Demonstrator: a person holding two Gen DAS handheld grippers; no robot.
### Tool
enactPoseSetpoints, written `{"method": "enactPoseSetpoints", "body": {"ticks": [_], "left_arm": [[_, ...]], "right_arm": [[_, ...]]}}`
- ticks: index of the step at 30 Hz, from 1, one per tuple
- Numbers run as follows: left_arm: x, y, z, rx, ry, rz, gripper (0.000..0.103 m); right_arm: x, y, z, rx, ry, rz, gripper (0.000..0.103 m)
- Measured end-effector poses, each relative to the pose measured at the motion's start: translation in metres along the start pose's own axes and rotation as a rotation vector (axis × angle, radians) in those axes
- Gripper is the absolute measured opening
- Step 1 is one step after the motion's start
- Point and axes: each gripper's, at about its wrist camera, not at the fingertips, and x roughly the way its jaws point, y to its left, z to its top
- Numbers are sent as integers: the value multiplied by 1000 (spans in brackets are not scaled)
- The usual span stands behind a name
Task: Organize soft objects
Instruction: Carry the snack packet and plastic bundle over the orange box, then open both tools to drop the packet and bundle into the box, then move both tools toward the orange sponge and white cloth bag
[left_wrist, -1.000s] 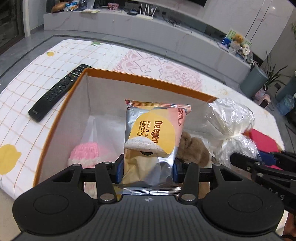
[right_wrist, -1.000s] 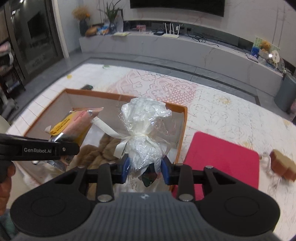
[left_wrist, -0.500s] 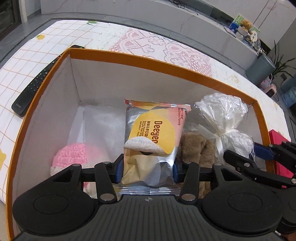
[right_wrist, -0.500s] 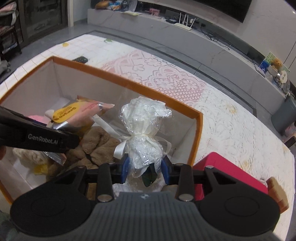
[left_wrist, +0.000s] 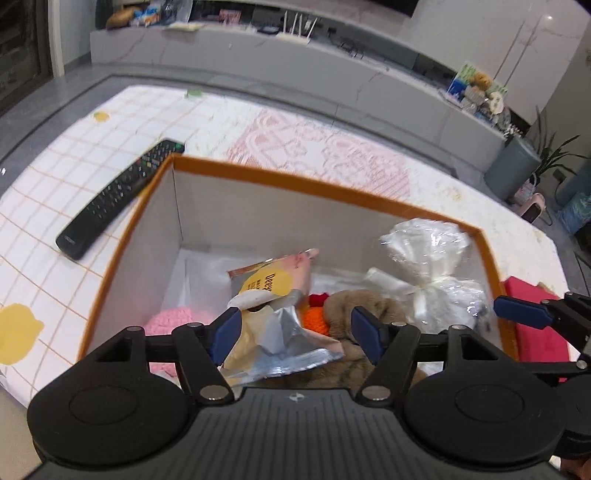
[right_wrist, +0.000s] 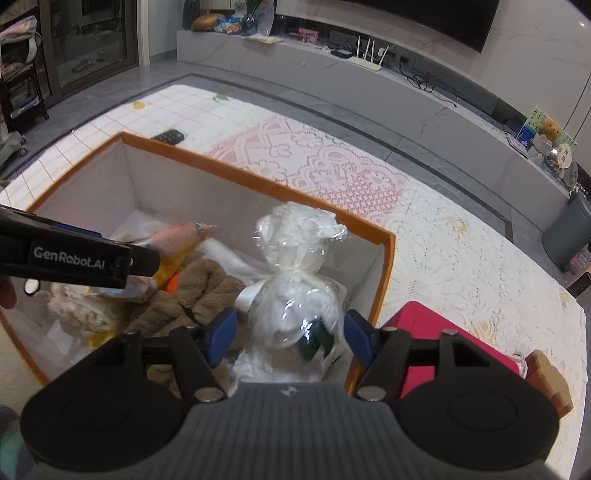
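An orange-rimmed box (left_wrist: 303, 179) (right_wrist: 236, 166) stands on the table. My left gripper (left_wrist: 297, 334) is open above it; the silver and yellow snack packet (left_wrist: 275, 317) lies tilted in the box between the fingers, also showing in the right wrist view (right_wrist: 177, 243). My right gripper (right_wrist: 290, 339) is open around the clear-wrapped white bundle with a ribbon (right_wrist: 299, 291) (left_wrist: 432, 280), which rests in the box's right end. A brown plush (right_wrist: 207, 295) (left_wrist: 354, 310), a pink knit piece (left_wrist: 173, 319) and an orange item (left_wrist: 314, 319) lie in the box.
A black remote (left_wrist: 118, 199) lies left of the box on the checked cloth. A red pad (right_wrist: 450, 343) and a brown block (right_wrist: 546, 384) lie to the right. A grey bench runs behind the table.
Both grippers have opened and let go. The snack packet has tipped over into the box and the wrapped bundle now rests in it. Both grippers have pulled back and up.
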Motion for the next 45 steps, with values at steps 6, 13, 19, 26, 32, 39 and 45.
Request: {"method": "enactPoseSetpoints", "body": {"ticks": [6,13,19,26,32,39,45], "left_arm": [[-29,-12,-10,56,-55,0,79],[-74,-28,-41,87,-195,-16,75],[-101,-52,-73,156,-279,-55,74],[-103,-95,-101,243,-209,-122,69],[-84,-138,-123,317,-111,-178,67],[-64,-188,-136,404,-30,-212,66],[-47,-235,-139,483,27,-249,66]], "right_arm": [[-31,-3,-9,32,-46,19,72],[-72,-11,-35,116,-102,66,74],[-107,-17,-76,192,-150,85,73],[-130,-35,-129,232,-132,28,70],[-138,-65,-171,327,-87,-4,71],[-135,-104,-209,413,-29,-60,76],[-133,-141,-229,447,7,-107,77]]}}
